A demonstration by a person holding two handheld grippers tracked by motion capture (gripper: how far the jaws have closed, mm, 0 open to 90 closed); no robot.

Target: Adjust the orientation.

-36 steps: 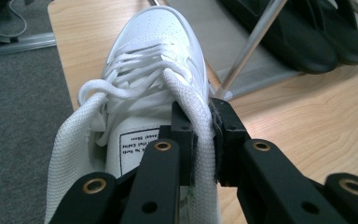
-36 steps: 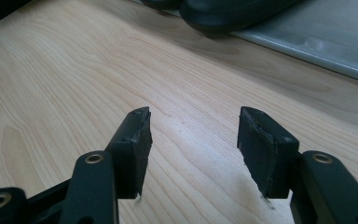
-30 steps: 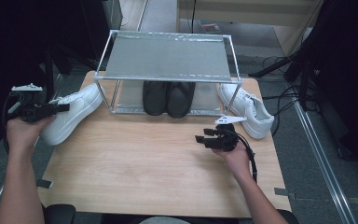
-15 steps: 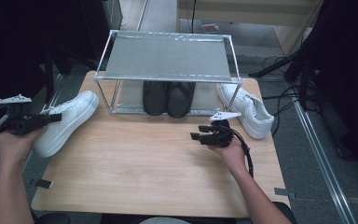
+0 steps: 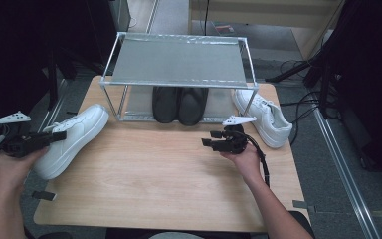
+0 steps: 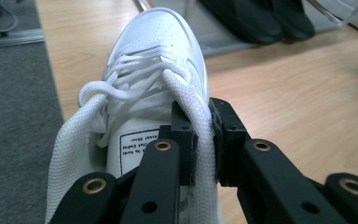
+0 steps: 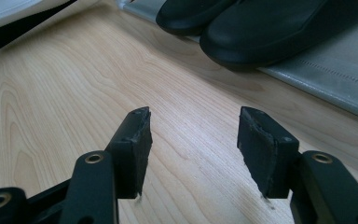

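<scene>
A white sneaker (image 5: 72,139) lies at the table's left edge, toe toward the rack. My left gripper (image 5: 54,136) is shut on the sneaker's collar (image 6: 200,121), one jaw inside the opening and one outside. A second white sneaker (image 5: 263,117) rests at the right, beside the rack's right leg. A pair of black shoes (image 5: 179,103) stands on the lower shelf of the metal rack (image 5: 179,62). Over the middle-right of the table my right gripper (image 5: 208,142) is open with nothing between its jaws, and in the right gripper view it (image 7: 192,135) points at the black shoes (image 7: 261,28).
The wooden table (image 5: 154,179) has bare room in front of the rack. Grey floor (image 6: 14,116) runs along the table's left edge, close to the held sneaker. Dark stands and cables (image 5: 298,64) crowd the right side beyond the table.
My left hand has drawn the white sneaker leftward and toward the near side, away from the rack. The right gripper has stayed put.
</scene>
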